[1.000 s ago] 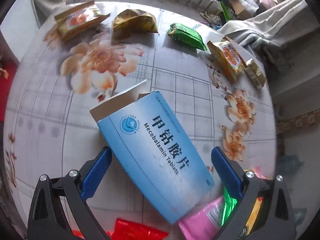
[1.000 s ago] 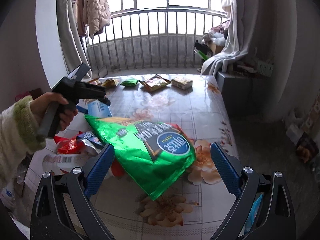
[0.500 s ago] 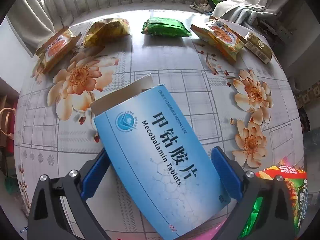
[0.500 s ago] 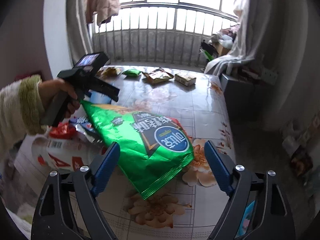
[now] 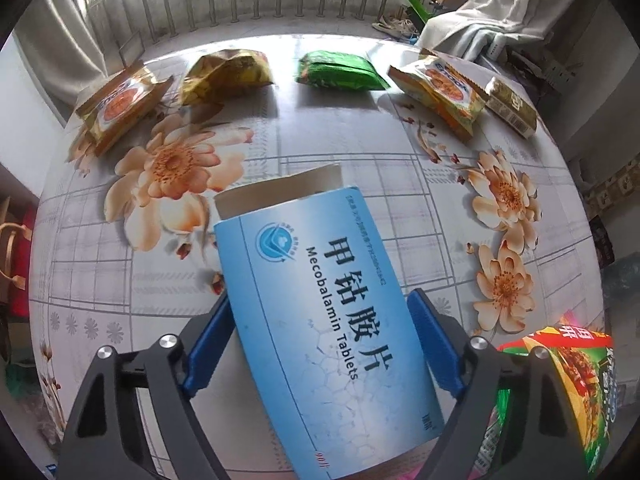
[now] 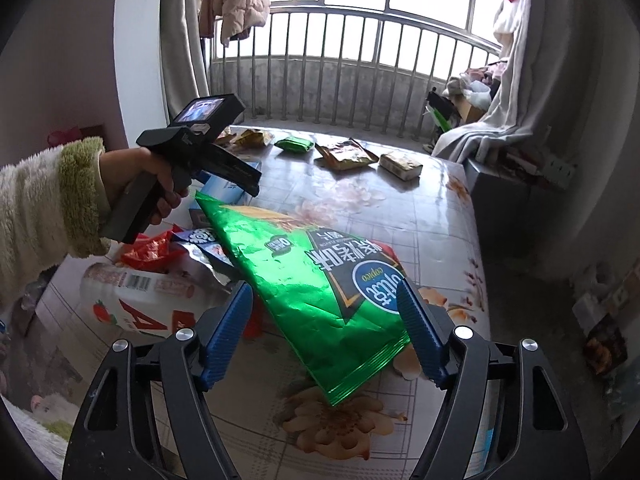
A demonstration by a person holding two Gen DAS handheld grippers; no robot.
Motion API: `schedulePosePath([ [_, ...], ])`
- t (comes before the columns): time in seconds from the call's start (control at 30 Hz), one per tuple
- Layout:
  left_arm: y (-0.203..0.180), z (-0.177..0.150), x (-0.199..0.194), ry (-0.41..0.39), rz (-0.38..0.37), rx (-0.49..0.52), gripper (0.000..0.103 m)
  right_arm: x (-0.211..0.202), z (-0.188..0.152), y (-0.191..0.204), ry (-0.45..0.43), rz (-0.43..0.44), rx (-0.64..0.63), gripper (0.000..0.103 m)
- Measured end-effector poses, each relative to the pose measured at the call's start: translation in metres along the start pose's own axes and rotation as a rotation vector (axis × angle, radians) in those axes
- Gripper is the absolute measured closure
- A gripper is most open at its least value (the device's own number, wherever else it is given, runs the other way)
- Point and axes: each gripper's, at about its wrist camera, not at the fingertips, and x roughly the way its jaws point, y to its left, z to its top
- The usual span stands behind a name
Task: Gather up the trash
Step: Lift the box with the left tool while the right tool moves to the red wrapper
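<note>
A blue and white Mecobalamin tablet box [image 5: 320,312] with an open flap lies between the fingers of my left gripper [image 5: 320,340]. The jaws are closing and both blue pads stand close beside the box's long edges; I see no firm press. In the right wrist view a large green foil chip bag [image 6: 320,280] lies between the fingers of my right gripper [image 6: 324,328], whose jaws are also closing. Its right pad [image 6: 420,340] is at the bag's edge, while a gap stays at the left pad. A hand in a fluffy sleeve [image 6: 48,216] holds the left gripper [image 6: 224,168] over the box.
Several snack packets lie along the far edge of the flowered table [image 5: 360,140]: an orange pouch [image 5: 120,108], a yellow bag [image 5: 224,76], a green packet [image 5: 340,70], another orange pouch [image 5: 444,92] and a small gold box [image 5: 512,108]. A white bottle [image 6: 140,300] and red wrappers [image 6: 148,248] lie left of the green bag.
Both grippers' jaws have narrowed around the box and the green bag. Both views have rolled, and the box now stands more upright in the left wrist view.
</note>
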Motion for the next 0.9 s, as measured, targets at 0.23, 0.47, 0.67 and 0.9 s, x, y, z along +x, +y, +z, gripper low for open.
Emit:
schedulePosePath([
  [0.23,0.026,-0.001,-0.008,-0.029,-0.007,-0.057,0.022,0.000,0.003,0.001,-0.004,0.015,0.028,0.035],
  [0.47,0.031,-0.001,0.000,0.031,0.071,-0.021,0.010,-0.003,0.003,0.007,-0.013,0.014,0.026,0.035],
  [0.67,0.021,-0.005,0.004,0.011,0.129,0.029,0.010,-0.009,0.004,0.008,-0.022,0.004,0.033,0.035],
  [0.9,0.034,-0.015,-0.013,-0.029,0.080,-0.015,0.024,-0.018,0.006,0.009,-0.029,0.024,0.055,0.035],
])
